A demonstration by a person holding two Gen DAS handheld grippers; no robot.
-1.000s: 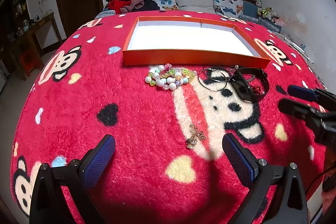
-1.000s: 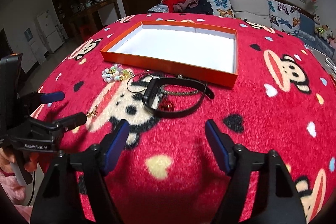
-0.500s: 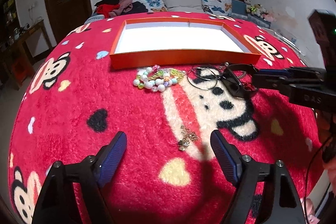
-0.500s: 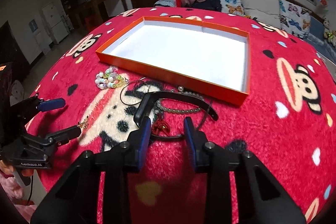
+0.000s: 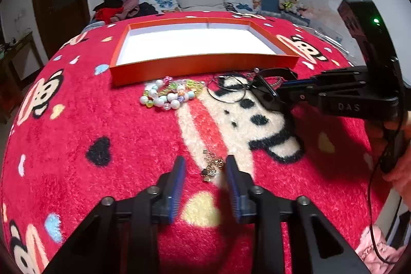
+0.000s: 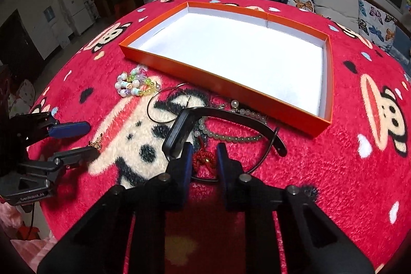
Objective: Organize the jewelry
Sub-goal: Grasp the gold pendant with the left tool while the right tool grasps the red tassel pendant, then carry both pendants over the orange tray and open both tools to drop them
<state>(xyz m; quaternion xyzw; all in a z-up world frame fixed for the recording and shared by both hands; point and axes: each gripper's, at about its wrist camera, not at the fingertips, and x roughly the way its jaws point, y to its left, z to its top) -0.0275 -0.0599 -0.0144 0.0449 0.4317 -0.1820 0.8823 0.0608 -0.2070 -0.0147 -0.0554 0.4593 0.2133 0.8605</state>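
Both grippers have narrowed since the earlier frame, and the right one has come forward over the black jewelry.

Left gripper [image 5: 204,172]: jaws closing, pads not yet pressing. Gold chain [image 5: 212,166] lies between them on the red blanket [image 5: 102,120], its long axis running near to far along the line of the fingers, nearer the right-hand pad.

Right gripper [image 6: 204,158]: jaws closing, a gap showing either side of the red knot charm [image 6: 204,159] between them; contact cannot be told. Black band [image 6: 179,131] sits just left of and beyond the fingers, with the grey bead strand [image 6: 231,138] just beyond.

Pastel bead bracelets [image 5: 169,93] and thin hoops [image 5: 227,89]: far side, just near of the orange tray [image 5: 200,66], whose white floor holds nothing yet.

Judgement: each hand is nearest its own piece; tray lies straight ahead, beyond both.
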